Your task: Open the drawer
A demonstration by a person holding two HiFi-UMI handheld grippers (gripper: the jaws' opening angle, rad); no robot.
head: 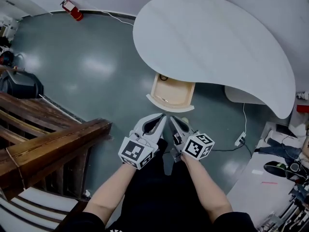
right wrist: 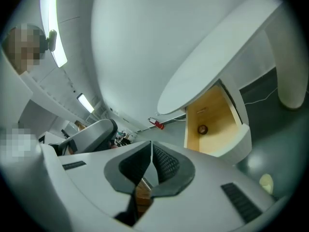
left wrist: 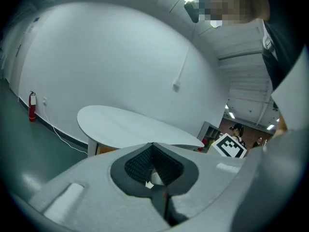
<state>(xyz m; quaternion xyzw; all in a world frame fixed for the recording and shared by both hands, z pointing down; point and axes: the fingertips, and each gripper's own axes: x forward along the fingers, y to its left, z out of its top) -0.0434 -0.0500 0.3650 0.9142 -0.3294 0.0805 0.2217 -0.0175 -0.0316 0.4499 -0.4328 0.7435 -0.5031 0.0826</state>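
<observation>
At left, dark wooden railing point(head: 48, 139), rough-grained, beside glossy grey-green floor point(head: 82, 71). Left gripper point(head: 155, 123): ribbed fingers point(left wrist: 137, 163) pressed together, empty. Just ahead, drawer point(head: 171, 94) standing open beneath smooth, rounded white tabletop point(head: 212, 37); pale wood inside, curved white front. Right gripper point(head: 177, 125): fingers point(right wrist: 166, 162) closed, nothing between. 1 cable point(head: 244, 120) trailing at right.

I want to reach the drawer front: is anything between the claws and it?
Nothing visible does. The drawer stands pulled out from under the white table. Its front faces the left claw and right claw, both shut and empty, with only open air between.
</observation>
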